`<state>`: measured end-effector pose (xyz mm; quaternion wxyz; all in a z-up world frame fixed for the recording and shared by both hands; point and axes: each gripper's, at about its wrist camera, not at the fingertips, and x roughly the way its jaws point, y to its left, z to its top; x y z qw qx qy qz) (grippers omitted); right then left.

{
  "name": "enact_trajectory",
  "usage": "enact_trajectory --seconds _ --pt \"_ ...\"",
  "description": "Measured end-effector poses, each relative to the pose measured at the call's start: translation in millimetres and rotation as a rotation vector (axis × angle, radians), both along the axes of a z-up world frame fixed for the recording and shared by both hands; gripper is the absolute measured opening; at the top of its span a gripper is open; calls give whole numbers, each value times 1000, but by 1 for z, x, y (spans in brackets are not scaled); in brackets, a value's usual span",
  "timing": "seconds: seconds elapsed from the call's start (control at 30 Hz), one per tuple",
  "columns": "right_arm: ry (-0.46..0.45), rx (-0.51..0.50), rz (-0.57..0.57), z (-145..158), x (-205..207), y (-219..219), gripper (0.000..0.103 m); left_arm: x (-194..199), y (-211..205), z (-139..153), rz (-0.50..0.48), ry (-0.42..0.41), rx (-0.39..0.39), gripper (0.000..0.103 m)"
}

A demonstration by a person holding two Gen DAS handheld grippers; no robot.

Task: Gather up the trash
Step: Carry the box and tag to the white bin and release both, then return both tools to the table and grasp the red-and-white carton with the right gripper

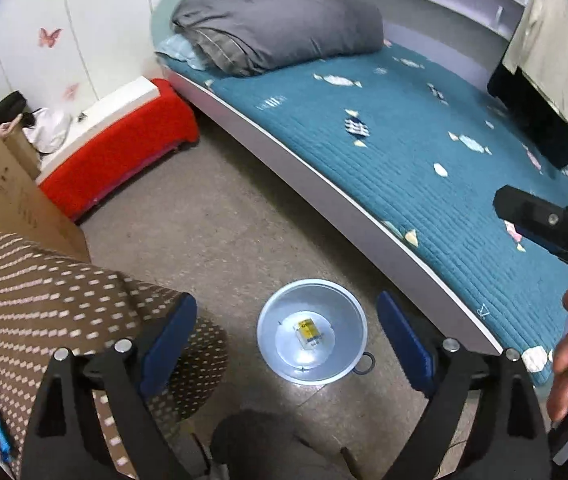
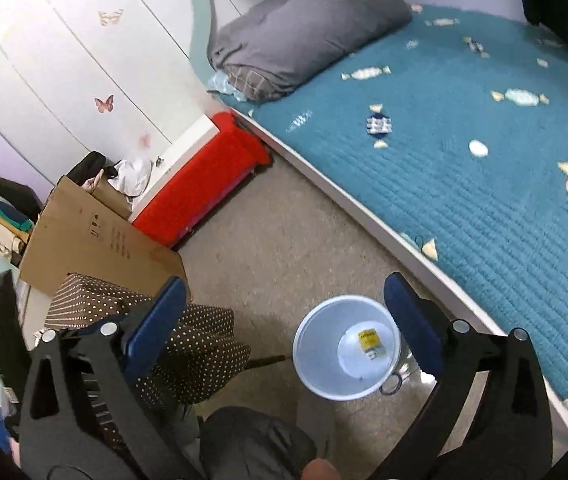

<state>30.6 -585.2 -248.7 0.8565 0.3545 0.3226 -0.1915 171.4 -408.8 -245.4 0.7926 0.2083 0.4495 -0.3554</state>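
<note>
1. Both tools gape wide and carry nothing: left gripper [image 1: 288,344], right gripper [image 2: 284,326].
2. A yellow-labelled packet [image 1: 308,330], possibly a wrapper, lies flat in the pale bin [image 1: 269,316] on the floor beside the bed [image 1: 464,184].
3. We judge the bin at 12 o'clock below the left gripper, at 1 o'clock for the right; the left looks better centred.

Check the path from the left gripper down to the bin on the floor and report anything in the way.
Nothing visible blocks it. The left gripper is open and empty, with the pale blue bin framed between its fingers on bare floor. The dotted chair cushion lies off to the left, the bed to the right.
</note>
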Motion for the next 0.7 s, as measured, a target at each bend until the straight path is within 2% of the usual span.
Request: enact_trajectory --seconds 0.13,0.47,0.7 --pt "21 -101 26 18 7 20 97 -3 23 25 29 -42 -36 90" --pt "-55 -177 111 76 13 67 97 -27 85 94 105 -158 -171 92" --pt "-104 -240 195 112 21 110 97 -41 127 127 155 -226 -231 93"
